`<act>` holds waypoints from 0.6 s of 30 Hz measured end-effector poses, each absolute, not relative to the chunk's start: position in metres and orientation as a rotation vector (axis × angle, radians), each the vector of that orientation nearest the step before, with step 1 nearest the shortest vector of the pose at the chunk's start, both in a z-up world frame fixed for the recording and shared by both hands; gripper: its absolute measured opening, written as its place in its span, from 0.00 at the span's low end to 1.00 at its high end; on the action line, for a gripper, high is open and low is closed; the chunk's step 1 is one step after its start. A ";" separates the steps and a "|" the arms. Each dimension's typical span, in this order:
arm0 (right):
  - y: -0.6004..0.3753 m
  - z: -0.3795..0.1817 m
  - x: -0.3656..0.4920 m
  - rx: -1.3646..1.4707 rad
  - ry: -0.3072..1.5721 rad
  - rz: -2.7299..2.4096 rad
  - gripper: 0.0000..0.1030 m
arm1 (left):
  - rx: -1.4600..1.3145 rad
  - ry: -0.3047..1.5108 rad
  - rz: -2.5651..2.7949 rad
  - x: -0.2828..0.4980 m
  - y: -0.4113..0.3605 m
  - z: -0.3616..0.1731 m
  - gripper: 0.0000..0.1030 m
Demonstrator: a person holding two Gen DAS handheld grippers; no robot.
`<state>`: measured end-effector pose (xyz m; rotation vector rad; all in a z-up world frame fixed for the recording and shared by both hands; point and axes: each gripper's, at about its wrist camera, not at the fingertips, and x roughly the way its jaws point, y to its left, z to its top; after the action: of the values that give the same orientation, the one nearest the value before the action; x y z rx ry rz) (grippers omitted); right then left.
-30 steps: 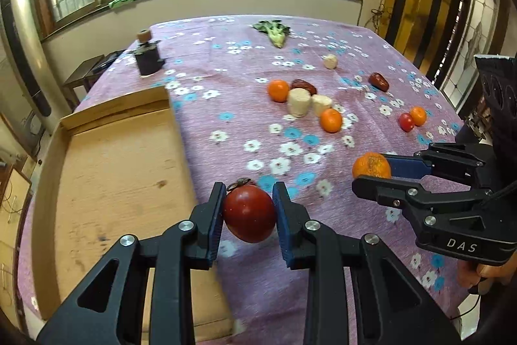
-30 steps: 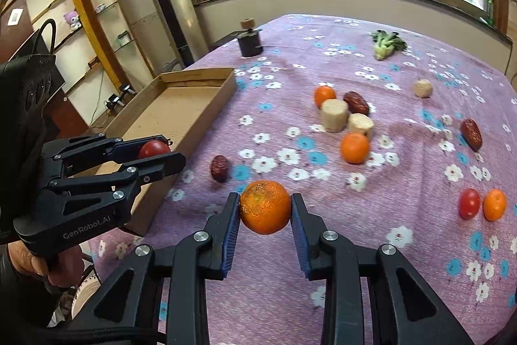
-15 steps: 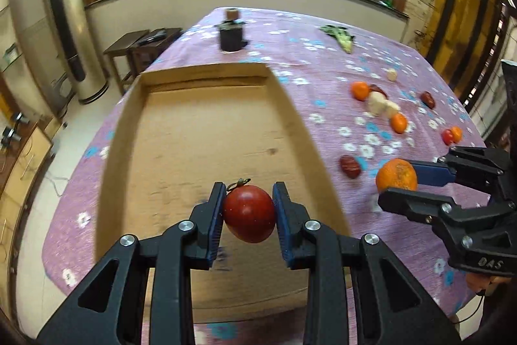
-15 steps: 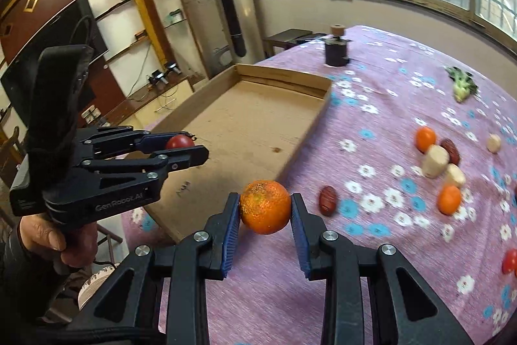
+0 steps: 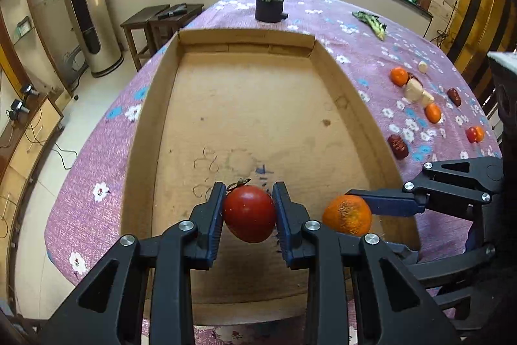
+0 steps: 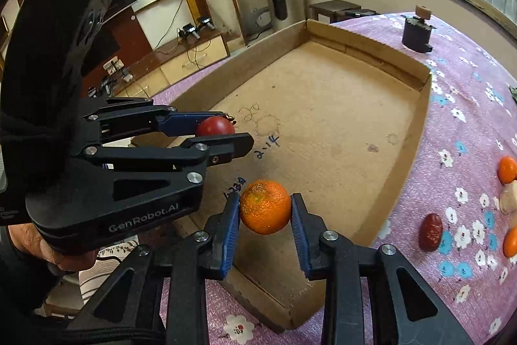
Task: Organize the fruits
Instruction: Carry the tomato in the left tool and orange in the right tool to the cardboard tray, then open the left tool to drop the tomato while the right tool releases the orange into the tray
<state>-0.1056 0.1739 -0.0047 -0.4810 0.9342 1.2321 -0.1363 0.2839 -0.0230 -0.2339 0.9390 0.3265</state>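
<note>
Left wrist view: left tool (image 5: 248, 212) clamped on a red tomato (image 5: 249, 213), stem up, held above the near end of the cardboard tray (image 5: 142, 131). A second ago seen over the flowered purple cloth of the bench (image 5: 97, 157) with the tray off to the left; now centred over the tray floor. Right tool (image 5: 371, 210) in from the right, gripping a mandarin (image 5: 347, 215) over the tray's near right corner; earlier well out over the cloth. Left out on the cloth to the right: a red date (image 5: 397, 146) just beside the tray wall, further mandarins (image 5: 432, 113), pale root pieces (image 5: 413, 89), a small tomato and orange pair (image 5: 474, 134). Leafy green (image 5: 371, 21) and dark holder (image 5: 269, 5) at the far end.

Right wrist view: right tool (image 6: 265, 209) shut on the mandarin (image 6: 265, 206), hanging over the near edge of the tray (image 6: 423, 105); a second ago above cloth amid the scattered fruit, tray far left. Left tool (image 6: 226, 131), held by a hand (image 6: 48, 251), now close on the left with the tomato (image 6: 215, 126) over the tray floor. Date (image 6: 430, 230) on the cloth to the right, apart from the tray.
</note>
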 end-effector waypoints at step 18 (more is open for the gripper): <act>0.159 -0.005 -0.095 -0.475 0.939 1.222 0.56 | -0.182 0.930 0.401 -0.145 0.284 -0.017 0.67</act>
<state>-0.0951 0.1594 -0.0055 -0.4753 0.9393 1.2220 -0.1448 0.2838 -0.0173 -0.1818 0.9299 0.4012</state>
